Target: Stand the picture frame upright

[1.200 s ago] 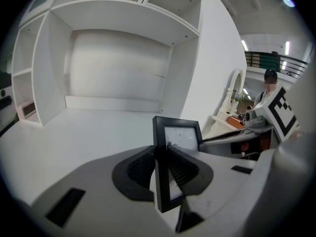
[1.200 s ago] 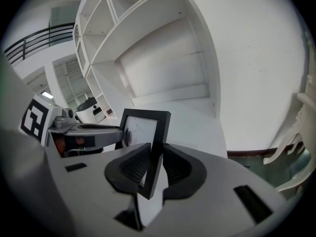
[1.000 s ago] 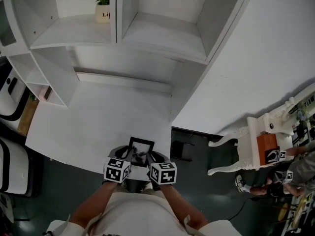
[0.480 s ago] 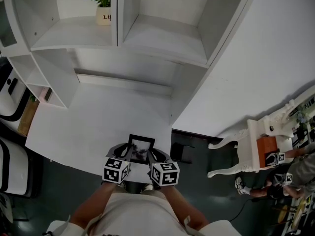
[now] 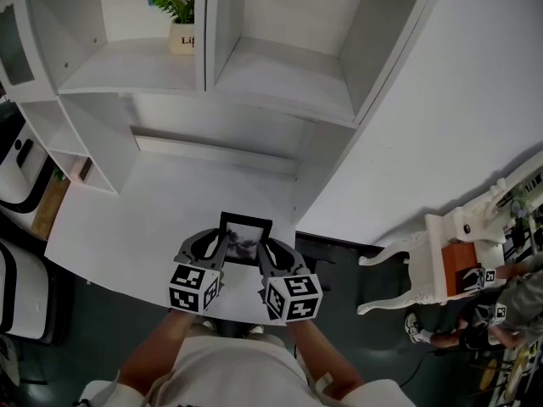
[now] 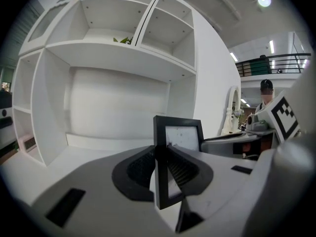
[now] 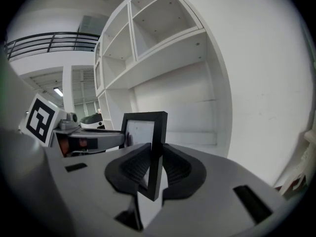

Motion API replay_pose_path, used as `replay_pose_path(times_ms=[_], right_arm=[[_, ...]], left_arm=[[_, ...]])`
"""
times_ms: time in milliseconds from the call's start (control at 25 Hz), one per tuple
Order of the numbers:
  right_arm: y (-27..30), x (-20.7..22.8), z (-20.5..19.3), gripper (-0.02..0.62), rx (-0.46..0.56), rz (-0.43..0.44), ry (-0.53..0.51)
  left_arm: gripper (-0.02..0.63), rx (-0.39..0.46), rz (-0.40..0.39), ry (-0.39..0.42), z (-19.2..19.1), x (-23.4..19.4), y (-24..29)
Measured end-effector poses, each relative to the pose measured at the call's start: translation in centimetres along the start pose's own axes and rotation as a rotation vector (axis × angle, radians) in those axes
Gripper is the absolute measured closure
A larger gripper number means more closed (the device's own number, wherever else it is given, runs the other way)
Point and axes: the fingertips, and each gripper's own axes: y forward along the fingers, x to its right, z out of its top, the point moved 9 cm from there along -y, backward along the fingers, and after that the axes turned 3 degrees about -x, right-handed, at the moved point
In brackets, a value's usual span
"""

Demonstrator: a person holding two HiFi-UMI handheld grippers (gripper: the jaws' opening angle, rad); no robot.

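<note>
Picture frame [image 5: 246,241], black-edged, sits between both grippers over the near edge of the white worktop [image 5: 144,219] in the head view. The left gripper [image 5: 222,244] holds its left side and the right gripper [image 5: 266,249] its right side. Whether its lower edge touches the worktop cannot be told. Behind stands a white shelf unit [image 5: 280,75]. In one of its compartments is a potted plant [image 5: 180,25]; the pot shows the letters "Li", and the rest is cut off by the divider.

In the left gripper view the frame [image 6: 160,132] stands upright and edge-on, and the dark ribbed fingers [image 6: 138,169] are pressed tight against its side rail. The right gripper's cube [image 6: 281,116] bears a black-and-white square marker, no words.

In the right gripper view the frame [image 7: 157,127] is likewise upright, with the fingers [image 7: 132,168] clamped on its rail. The left gripper's marker cube [image 7: 42,118] shows at the left.
</note>
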Motion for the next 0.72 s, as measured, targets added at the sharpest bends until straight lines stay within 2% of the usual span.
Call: replay_pose_path(times_ms=[320,720], right_arm=[[-1.6,-0.3,7.4,0.515,0.154,0.015,-0.061],[-4.2,-1.0,16.9,0.515,0.341,0.021,-0.153]], left_arm=[[0.522,0.152,0.015,0.096,8.1,0.2,-1.0],[0.522,0.339,0.021,0.154,17.9,0.9,-3.1]])
